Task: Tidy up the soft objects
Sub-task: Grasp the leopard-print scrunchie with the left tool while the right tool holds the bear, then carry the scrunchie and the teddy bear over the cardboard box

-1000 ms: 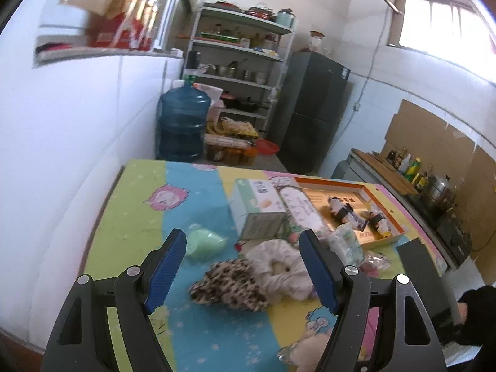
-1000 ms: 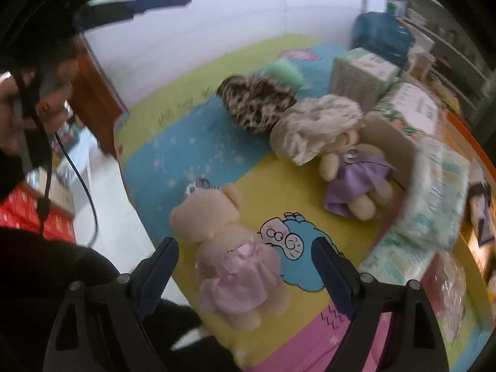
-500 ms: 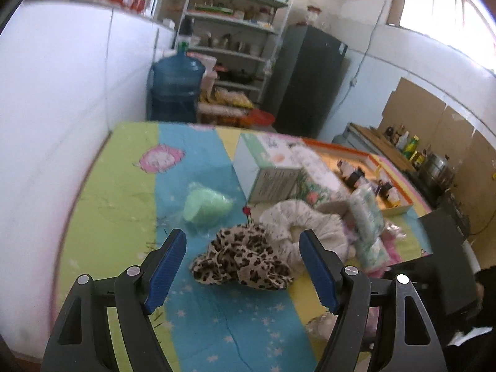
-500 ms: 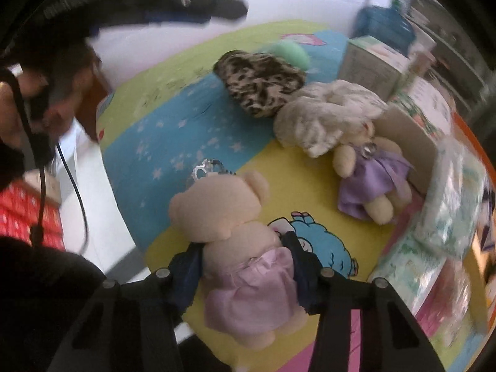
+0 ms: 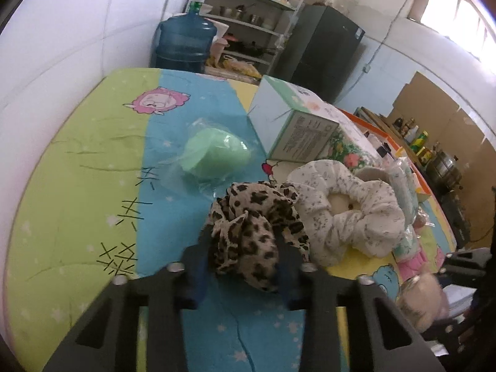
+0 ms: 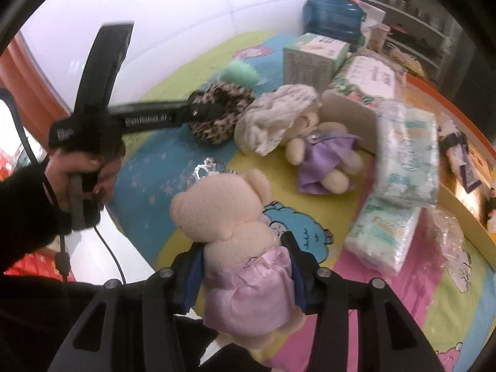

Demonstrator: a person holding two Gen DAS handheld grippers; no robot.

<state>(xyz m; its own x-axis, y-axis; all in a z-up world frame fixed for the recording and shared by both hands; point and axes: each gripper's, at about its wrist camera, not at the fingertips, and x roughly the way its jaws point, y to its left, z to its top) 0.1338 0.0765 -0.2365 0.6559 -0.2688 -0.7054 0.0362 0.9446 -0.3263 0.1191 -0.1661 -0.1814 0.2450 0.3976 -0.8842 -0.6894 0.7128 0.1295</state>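
2 grips are in hand at once, and my next move turns on where each piece sits against its gripper. My left gripper [image 5: 245, 266] has just been closing and its pads now pinch the near lobe of the leopard scrunchie [image 5: 257, 223], which lies on the blue band of the surface [image 5: 77, 186], bunched with no clear long axis, the rest of it spilling to the far side of the jaws. It touches the white floral scrunchie [image 5: 350, 207] on its right, so I judge a straight lift could drag that one.

My right gripper [image 6: 246, 266] has also just been closing and is clamped on the waist of the pink-dress bear [image 6: 235, 235], head pointing far, long axis along the fingers, at the near edge of the surface.

Counted: 2 bears, the second being the purple-dress bear [image 6: 322, 158], which lies partly under the white floral scrunchie; 2 scrunchies; 1 green bagged bundle [image 5: 214, 152] far of the leopard one; 2 soft tissue packs [image 6: 403, 158] to the right; 1 tissue box [image 5: 294, 127].
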